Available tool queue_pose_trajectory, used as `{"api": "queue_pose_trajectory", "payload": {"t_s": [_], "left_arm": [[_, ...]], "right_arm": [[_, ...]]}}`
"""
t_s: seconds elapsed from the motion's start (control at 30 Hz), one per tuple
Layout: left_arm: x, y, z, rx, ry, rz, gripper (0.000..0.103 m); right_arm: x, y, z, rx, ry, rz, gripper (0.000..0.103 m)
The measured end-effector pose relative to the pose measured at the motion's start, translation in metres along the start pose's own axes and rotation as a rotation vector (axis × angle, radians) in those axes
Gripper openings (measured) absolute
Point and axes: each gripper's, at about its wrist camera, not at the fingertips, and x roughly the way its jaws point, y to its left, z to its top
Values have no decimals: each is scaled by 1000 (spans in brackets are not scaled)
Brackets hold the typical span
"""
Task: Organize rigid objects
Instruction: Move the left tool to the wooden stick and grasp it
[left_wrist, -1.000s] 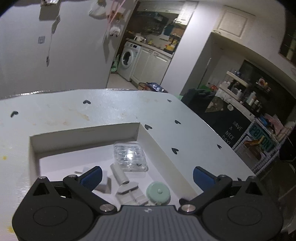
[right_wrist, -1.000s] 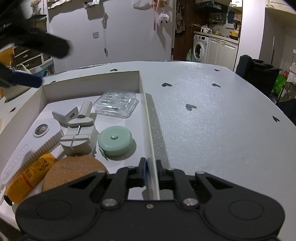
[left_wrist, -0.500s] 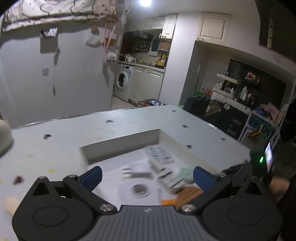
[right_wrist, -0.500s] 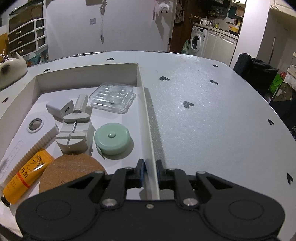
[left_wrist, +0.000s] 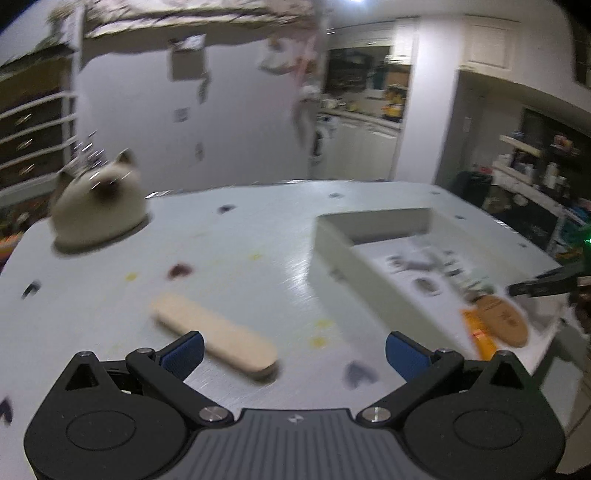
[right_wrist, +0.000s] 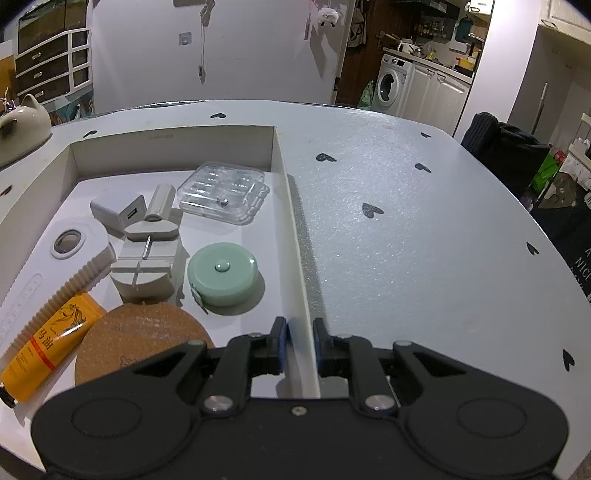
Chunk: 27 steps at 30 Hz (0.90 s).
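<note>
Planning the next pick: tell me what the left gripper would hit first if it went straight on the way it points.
Most likely the pale flat stick on the table, lying just ahead of the open left gripper; blur leaves depth uncertain.

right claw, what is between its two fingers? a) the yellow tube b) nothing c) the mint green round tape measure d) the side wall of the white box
d: in the right wrist view the right claw straddles the thin side wall of the white box, while the mint green round tape measure and the yellow tube lie loose inside the box.
</note>
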Motion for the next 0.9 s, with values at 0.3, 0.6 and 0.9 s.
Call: {"api": "queue_pose_trajectory", "payload": {"t_s": [0.3, 0.6, 0.9], "left_arm": [[36, 25, -9, -85, 31, 84, 103], [78, 44, 10, -244, 90, 163, 103], [102, 26, 15, -51, 102, 265, 91]], "right_arm": [[1, 6, -2, -1, -5, -30, 18], [1, 6, -2, 8, -7, -38, 20], [1, 6, -2, 11, -3, -42, 20]]}}
